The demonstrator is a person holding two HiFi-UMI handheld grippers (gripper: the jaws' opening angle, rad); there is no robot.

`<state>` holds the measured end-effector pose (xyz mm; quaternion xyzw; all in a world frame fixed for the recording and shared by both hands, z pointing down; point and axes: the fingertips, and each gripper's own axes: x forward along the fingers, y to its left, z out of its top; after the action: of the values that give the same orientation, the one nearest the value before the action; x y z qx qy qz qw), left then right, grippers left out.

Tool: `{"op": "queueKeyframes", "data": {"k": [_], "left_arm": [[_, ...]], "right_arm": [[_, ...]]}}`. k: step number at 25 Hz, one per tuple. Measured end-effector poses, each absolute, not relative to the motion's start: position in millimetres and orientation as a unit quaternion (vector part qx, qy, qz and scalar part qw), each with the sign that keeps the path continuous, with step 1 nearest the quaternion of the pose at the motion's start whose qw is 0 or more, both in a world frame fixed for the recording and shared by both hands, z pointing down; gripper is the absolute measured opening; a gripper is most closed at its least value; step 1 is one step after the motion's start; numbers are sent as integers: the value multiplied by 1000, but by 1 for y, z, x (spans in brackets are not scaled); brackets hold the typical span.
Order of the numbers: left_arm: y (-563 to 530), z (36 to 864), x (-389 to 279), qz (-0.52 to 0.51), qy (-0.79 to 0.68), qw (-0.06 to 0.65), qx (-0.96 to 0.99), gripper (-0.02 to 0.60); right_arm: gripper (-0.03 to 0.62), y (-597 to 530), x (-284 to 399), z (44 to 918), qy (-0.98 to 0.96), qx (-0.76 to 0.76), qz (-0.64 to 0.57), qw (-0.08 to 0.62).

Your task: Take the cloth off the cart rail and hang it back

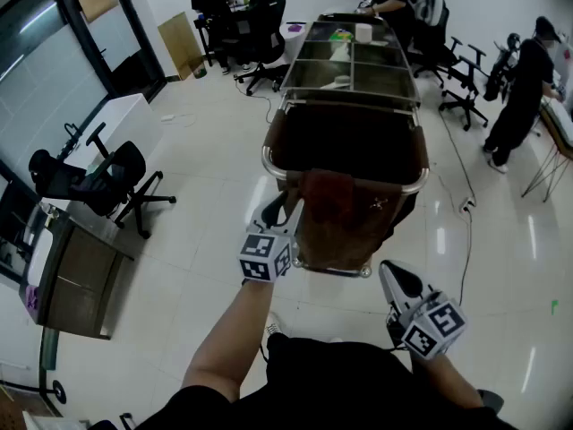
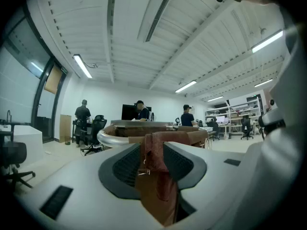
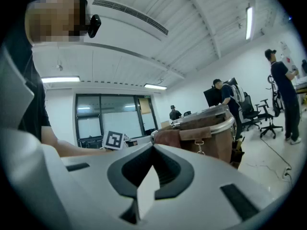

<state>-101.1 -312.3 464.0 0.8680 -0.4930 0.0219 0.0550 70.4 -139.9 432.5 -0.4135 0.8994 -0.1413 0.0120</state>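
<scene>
A: Where is the cloth [image 1: 333,204]?
B: Draped over the cart rail [image 1: 269,164], near end.
A: And the grippers?
B: The left gripper [image 1: 288,211]: fingers apart, cloth between them. The right gripper [image 1: 389,274]: fingers together, empty, short of the cart rail.

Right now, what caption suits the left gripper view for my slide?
Left tongs straddle the brown cloth hanging over the cart rail.
</scene>
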Motion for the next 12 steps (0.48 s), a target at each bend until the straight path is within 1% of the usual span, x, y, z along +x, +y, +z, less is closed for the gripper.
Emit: {"op": "queueKeyframes", "data": {"k": [5, 12], "left_arm": [[-334, 498, -96, 76, -491, 60, 866, 147], [-337, 506, -84, 77, -474, 75, 874, 147]], "right_arm": [[12, -146, 78, 433, 895, -422, -143, 14], [11, -149, 86, 437, 889, -433, -149, 15]]}}
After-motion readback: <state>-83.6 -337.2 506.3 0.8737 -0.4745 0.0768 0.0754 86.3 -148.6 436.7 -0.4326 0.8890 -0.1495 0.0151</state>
